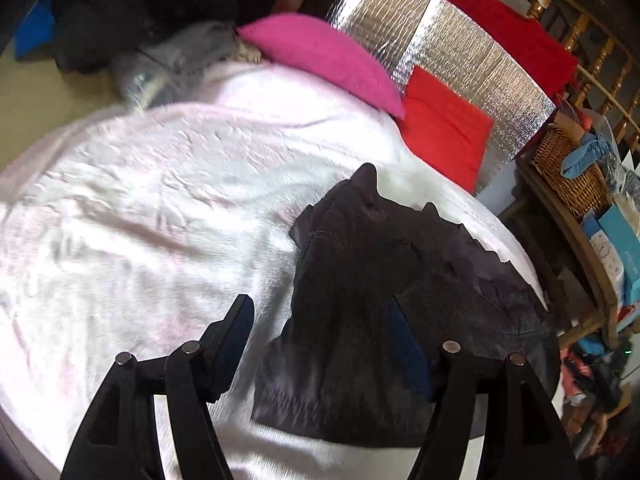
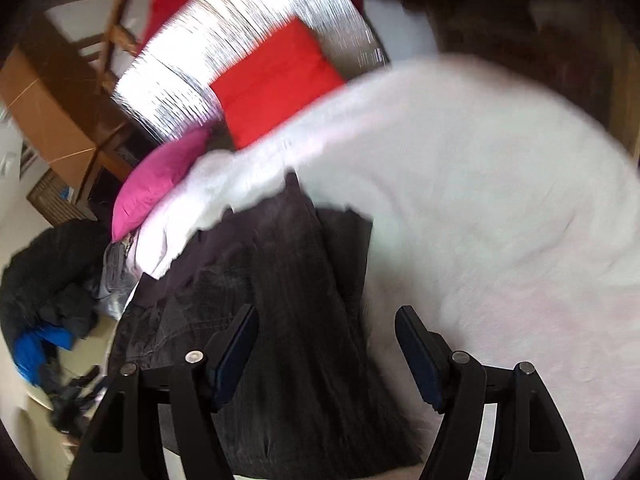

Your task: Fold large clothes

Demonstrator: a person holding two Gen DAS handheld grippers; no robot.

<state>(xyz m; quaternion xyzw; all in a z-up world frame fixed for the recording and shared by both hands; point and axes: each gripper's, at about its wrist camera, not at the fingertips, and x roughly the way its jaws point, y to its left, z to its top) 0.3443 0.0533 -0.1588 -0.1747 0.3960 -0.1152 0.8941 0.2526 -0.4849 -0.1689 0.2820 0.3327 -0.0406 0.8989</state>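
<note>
Lying folded on the pale blanket (image 1: 140,208), dark garment (image 1: 380,280) spreading below and ahead of left gripper (image 1: 324,336) and right gripper (image 2: 326,344), both gaping, clasping nothing.

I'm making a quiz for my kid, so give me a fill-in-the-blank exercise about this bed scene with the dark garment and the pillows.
1. The dark garment lies on a ____ blanket.
2. Beside the red pillow lies a ____ pillow.
3. Behind both pillows stands a shiny ____ panel.
4. The left gripper fingers hold ____.

Missing words: white; pink; silver; nothing
</note>
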